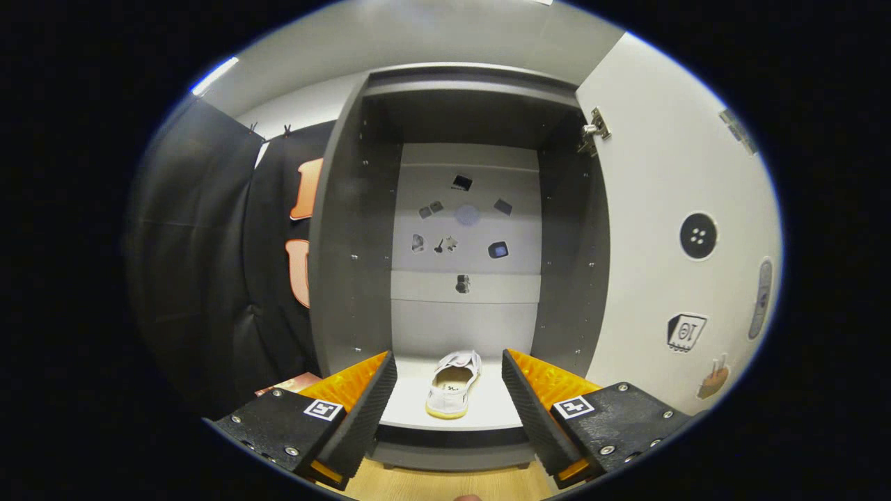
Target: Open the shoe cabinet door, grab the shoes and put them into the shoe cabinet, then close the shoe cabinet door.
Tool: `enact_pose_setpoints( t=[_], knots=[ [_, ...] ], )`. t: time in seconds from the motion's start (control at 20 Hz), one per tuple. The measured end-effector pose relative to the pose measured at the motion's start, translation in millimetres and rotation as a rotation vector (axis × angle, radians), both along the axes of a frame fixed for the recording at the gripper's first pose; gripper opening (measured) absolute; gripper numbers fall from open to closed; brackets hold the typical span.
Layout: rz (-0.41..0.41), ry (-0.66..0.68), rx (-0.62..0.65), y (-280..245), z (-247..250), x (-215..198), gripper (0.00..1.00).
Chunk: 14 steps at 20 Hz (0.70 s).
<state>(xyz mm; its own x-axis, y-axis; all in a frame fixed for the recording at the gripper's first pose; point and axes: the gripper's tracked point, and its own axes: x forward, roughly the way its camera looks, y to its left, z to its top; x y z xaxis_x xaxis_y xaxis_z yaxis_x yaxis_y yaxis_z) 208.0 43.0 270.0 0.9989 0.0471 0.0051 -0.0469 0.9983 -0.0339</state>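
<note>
Gripper view: we're hovering the gripper (449, 410) spread wide and empty, just outside the shoe cabinet (348, 229). The shoe (454, 385) is already lying on the cabinet's bottom shelf; looks light and floppy, so we'd pinch its heel rim.

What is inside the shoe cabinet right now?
One white shoe lies on the shoe cabinet floor, beyond the open, empty tool. Small stickers dot the back panel. The door stands open. The floor's front corners are hidden behind the tool's fingers.
</note>
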Motion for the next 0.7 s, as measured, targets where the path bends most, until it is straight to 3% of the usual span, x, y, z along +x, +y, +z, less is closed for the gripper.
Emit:
enact_pose_setpoints(
  t=[0.7],
  knots=[
    [0.08,-0.013,0.035,-26,22,-156,0.94]
  ],
)
